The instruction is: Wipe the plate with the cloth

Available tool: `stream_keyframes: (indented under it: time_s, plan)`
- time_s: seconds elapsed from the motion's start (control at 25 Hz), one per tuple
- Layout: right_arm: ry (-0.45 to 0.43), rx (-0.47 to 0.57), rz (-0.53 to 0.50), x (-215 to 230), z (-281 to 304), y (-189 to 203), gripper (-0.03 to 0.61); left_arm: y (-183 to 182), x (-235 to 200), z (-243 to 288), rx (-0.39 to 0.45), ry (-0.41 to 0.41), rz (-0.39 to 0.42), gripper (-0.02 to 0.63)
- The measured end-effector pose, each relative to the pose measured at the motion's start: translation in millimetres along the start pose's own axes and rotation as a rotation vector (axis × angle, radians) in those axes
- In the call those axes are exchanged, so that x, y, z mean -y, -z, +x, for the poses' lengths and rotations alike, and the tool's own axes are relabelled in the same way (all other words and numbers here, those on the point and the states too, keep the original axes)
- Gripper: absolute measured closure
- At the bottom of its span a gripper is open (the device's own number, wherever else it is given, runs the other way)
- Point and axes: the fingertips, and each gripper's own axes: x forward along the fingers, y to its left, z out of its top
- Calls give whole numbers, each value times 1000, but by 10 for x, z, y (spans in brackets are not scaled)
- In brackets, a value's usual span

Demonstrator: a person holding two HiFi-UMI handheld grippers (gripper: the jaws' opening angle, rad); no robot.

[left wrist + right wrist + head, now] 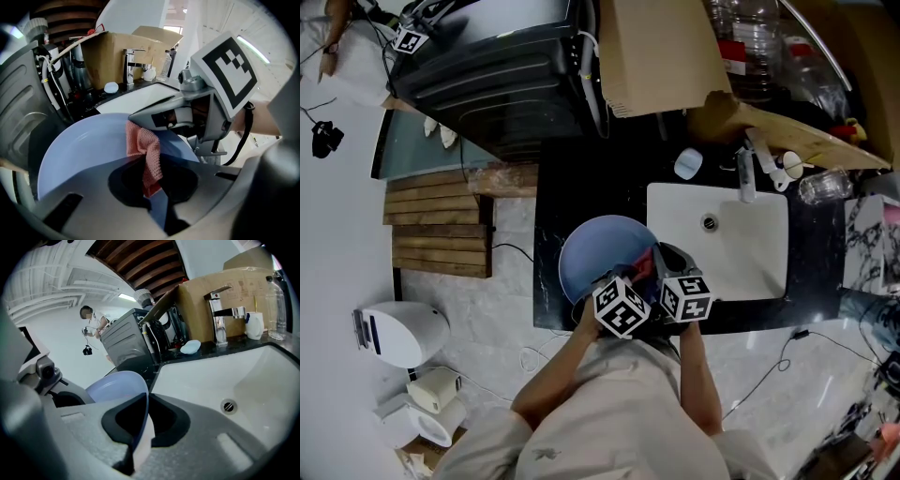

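Observation:
A light blue plate (600, 246) is held up over the black counter, left of the sink. My right gripper (656, 265) is shut on the plate's right rim; in the right gripper view the rim (115, 385) runs edge-on between its jaws (140, 427). A pink knitted cloth (147, 154) lies against the plate's face (84, 150) and hangs down into my left gripper (157, 201), which is shut on it. In the head view the left gripper (623, 281) is at the plate's near edge, and a bit of the cloth (643, 267) shows between the two grippers.
A white sink (717, 239) with a chrome faucet (745, 173) lies just to the right. A cardboard box (661, 47) and bottles (755, 37) stand behind it. A black appliance (497, 75) is at the back left. A person (93, 322) stands far off.

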Motion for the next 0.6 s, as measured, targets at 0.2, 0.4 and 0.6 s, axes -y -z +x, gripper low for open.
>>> stream_keyframes:
  time_s: [0.2, 0.4, 0.6]
  plan:
    - [1, 1, 4, -2, -2, -1, 555, -42, -93, -2, 22, -21, -19, 580]
    - [-1, 2, 9, 6, -3, -3, 555, -78, -268, -13, 43, -70, -45, 580]
    - [-2, 5, 13, 7, 5, 3, 555, -95, -442, -27, 61, -120, -60, 580]
